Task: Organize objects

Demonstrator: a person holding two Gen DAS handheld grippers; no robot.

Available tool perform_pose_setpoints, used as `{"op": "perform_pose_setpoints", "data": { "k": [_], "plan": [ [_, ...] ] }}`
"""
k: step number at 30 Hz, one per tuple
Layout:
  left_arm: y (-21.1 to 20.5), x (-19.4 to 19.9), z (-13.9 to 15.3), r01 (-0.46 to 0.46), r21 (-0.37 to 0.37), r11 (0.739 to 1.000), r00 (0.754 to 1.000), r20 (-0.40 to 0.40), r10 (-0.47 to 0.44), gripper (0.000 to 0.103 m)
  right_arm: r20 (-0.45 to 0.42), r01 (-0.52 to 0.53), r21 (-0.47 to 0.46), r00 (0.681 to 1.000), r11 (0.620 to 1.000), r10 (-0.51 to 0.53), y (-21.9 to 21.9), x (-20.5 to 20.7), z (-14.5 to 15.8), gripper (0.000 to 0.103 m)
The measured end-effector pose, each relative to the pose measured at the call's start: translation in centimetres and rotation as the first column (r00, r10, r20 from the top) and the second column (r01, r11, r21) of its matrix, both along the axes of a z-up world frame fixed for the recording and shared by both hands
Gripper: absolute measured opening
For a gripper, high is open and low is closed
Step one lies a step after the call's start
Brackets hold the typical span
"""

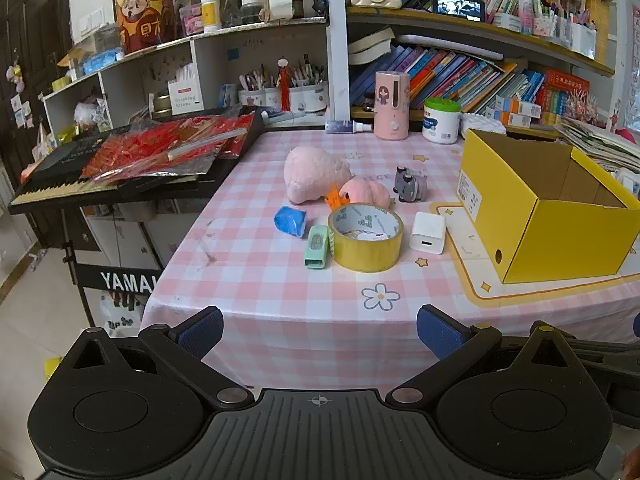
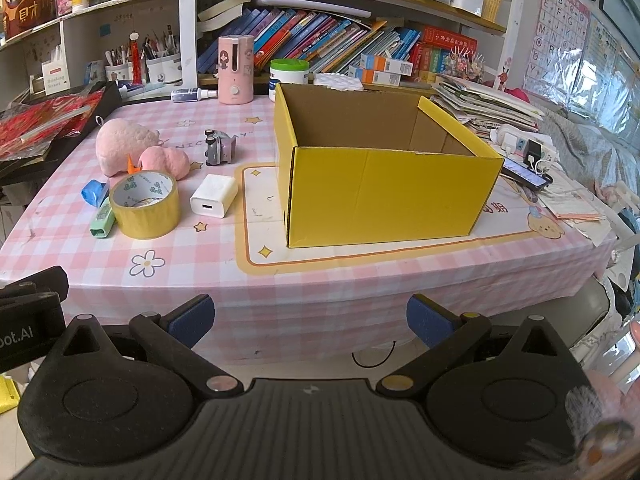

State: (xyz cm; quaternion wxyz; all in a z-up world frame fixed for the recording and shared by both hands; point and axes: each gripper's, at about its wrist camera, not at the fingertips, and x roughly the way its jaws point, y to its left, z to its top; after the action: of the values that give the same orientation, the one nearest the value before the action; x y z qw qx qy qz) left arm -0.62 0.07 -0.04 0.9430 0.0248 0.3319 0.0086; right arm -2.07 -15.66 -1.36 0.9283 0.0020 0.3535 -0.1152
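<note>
Both grippers wait in front of the near edge of the table with the pink checked cloth, and neither one is over it yet. The left gripper has its blue-padded jaws spread wide with nothing between them. The right gripper is the same, wide apart and empty.

The things to put in order lie in one loose group on the left half of the table: a wide roll of yellow packing tape, a small mint-green plastic case, a crumpled blue piece, a white square charger block, two pink plush toys and a small grey toy car. The open yellow cardboard box stands on the right half, well apart from the group, and I see nothing inside it.

From the left gripper, the group is straight ahead and a little to the right. From the right gripper it is far to the left, while the box is directly ahead. So I judge the left hand is nearer to the objects and the right hand is nearer to the box.

The tape roll lies flat, its hole facing up. The mint-green case is touching the roll on the left side, and its long axis runs almost straight away from the left gripper. The charger block shows its port toward the grippers.
</note>
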Motion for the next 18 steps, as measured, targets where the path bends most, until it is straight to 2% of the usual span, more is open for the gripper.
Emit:
{"op": "perform_pose_setpoints", "data": {
  "k": [18],
  "plan": [
    [-0.01,-0.04,0.25,0.003,0.003,1.0,1.0,0.001,-0.003,0.103,0.001,-0.002,0.002,1.0,1.0,0.002,0.27,0.12,-0.03,0.103]
  ]
}}
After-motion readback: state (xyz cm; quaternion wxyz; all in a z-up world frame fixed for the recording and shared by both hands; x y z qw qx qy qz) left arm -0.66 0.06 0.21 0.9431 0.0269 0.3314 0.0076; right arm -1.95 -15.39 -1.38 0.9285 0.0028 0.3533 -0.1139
